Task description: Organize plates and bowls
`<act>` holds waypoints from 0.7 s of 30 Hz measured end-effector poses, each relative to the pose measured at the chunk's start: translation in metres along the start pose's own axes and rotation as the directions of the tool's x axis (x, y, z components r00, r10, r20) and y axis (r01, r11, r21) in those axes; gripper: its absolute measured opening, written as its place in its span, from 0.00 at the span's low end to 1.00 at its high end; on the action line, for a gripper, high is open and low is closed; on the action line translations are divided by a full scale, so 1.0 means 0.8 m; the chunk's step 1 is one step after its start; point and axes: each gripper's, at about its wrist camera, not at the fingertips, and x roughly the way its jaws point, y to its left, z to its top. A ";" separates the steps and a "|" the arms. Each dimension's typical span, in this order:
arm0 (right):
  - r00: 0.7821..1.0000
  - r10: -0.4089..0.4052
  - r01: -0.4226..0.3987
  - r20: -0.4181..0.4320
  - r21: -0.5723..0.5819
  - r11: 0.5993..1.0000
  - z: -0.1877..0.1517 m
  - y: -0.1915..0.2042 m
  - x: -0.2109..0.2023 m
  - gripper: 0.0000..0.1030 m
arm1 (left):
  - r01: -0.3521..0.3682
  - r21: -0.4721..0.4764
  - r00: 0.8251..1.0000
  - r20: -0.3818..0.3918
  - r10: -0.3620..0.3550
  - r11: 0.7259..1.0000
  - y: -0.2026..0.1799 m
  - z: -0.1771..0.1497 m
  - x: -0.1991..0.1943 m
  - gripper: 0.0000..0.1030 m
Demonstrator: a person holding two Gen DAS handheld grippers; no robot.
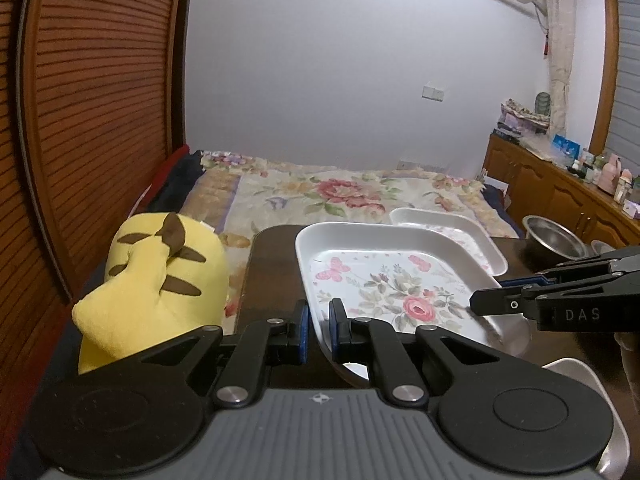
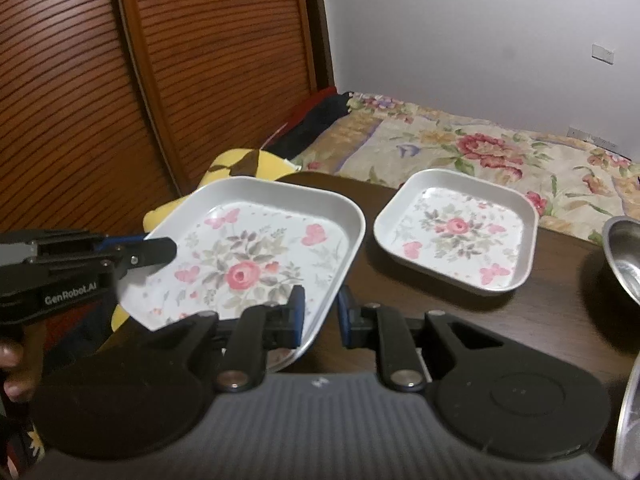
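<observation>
A large white square plate with a rose print [image 1: 400, 292] [image 2: 248, 264] hangs tilted just above the dark table [image 2: 440, 312]. My left gripper [image 1: 318, 320] is shut on its left rim and shows from the side in the right wrist view [image 2: 160, 250]. On the opposite rim my right gripper [image 2: 321, 316] is shut too, its black tip reaching in at the right of the left wrist view [image 1: 486, 300]. A smaller plate with the same print [image 2: 456, 236] [image 1: 460, 232] lies flat on the table beyond.
A steel bowl [image 1: 554, 236] [image 2: 624, 256] stands at the table's right, with another metal rim [image 2: 632, 420] nearer me. A yellow plush toy [image 1: 156, 280] lies left of the table by the louvred wooden door [image 1: 100, 120]. The flowered bed [image 1: 340, 196] is behind.
</observation>
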 end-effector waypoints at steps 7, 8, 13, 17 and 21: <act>0.999 -0.004 0.004 0.038 0.013 1.000 -0.006 -0.015 -0.030 0.18 | 0.009 0.025 1.000 0.019 -0.010 1.000 -0.026 0.003 -0.016 0.11; 0.999 -0.005 0.004 0.043 0.015 1.000 -0.007 -0.017 -0.035 0.18 | 0.012 0.029 1.000 0.022 -0.012 1.000 -0.030 0.003 -0.019 0.11; 0.998 -0.013 0.011 0.068 0.025 1.000 -0.015 -0.029 -0.056 0.18 | 0.022 0.049 0.999 0.036 -0.024 0.999 -0.050 0.005 -0.031 0.11; 0.996 -0.020 0.017 0.088 0.032 0.999 -0.022 -0.037 -0.075 0.18 | 0.031 0.067 0.998 0.048 -0.034 0.997 -0.066 0.006 -0.041 0.11; 0.994 -0.025 0.021 0.103 0.039 0.999 -0.029 -0.044 -0.090 0.18 | 0.039 0.079 0.997 0.056 -0.044 0.996 -0.081 0.005 -0.050 0.11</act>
